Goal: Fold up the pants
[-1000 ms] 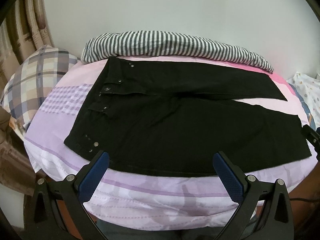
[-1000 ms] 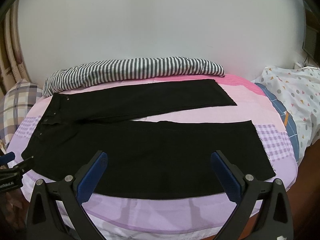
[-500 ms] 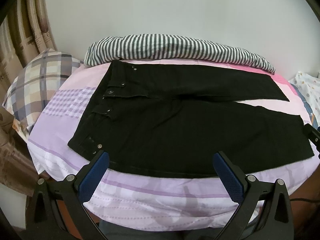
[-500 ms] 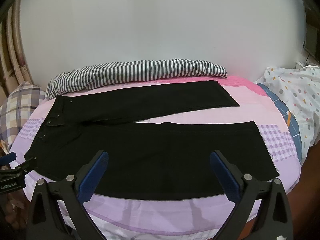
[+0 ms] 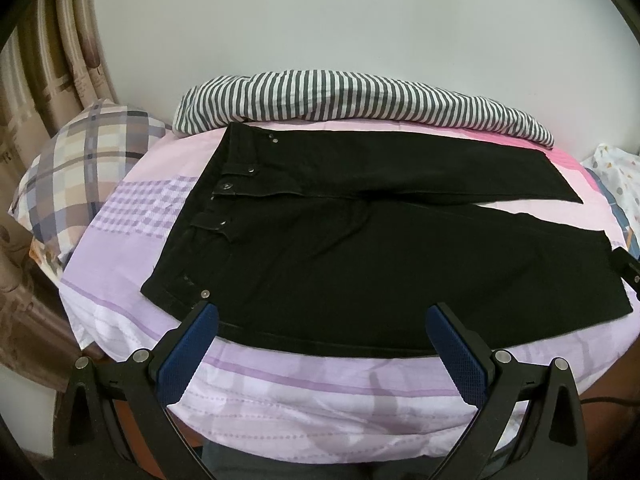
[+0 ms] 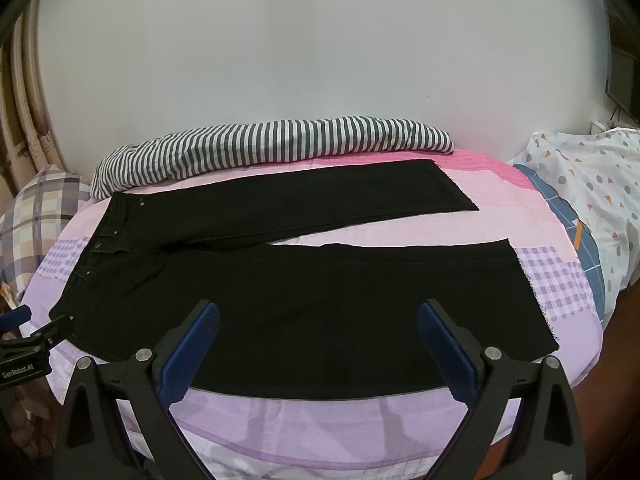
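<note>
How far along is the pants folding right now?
Done: the black pants lie spread flat on the bed, legs apart, waistband toward the plaid pillow. In hand: nothing; the left tool and right tool are both open, above the near edge. Left: every fold, starting with laying one leg over the other.

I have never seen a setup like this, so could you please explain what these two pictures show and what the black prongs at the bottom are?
Each picture comes from a camera mounted on a handheld gripper, looking forward along its two blue-padded fingers. One shows the left gripper, the other the right gripper. Both are open and hold nothing. Ahead lies a bed with black pants spread flat, waistband to the left, legs slightly apart. Behind them is a striped blanket; a plaid pillow sits at the left.
</note>
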A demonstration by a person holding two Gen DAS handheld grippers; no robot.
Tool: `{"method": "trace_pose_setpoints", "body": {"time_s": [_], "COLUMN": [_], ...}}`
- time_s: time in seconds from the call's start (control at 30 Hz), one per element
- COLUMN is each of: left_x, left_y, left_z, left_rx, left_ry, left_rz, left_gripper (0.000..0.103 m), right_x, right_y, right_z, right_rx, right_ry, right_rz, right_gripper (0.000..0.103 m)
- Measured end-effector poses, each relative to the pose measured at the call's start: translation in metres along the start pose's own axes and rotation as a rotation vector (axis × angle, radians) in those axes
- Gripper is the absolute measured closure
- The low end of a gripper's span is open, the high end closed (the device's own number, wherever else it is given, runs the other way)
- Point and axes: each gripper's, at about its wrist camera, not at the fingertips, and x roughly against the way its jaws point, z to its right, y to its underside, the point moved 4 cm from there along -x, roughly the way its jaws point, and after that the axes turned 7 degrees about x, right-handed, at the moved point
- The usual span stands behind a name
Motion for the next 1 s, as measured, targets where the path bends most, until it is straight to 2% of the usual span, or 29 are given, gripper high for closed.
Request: {"method": "trace_pose_setpoints", "body": {"time_s": [0.23, 1.0], "left_x": [-0.002, -0.0035], "left_y": [0.0004, 0.0013], "left_z": [-0.0016, -0.0028], "left_rx": [-0.006, -0.01], "left_ry": [-0.02, -0.013], "left_rz": [0.011, 0.013], "left_gripper": [0.0, 0.0], "right_x": [-0.0003, -0.0031], "right_y": [0.0015, 0.0019], "right_z": [0.0008, 0.0062], "right_rx": [-0.003, -0.022], "right_ry": [0.002, 0.016], "right_rz": [0.001, -0.002], "right_gripper": [0.006, 0.009]}}
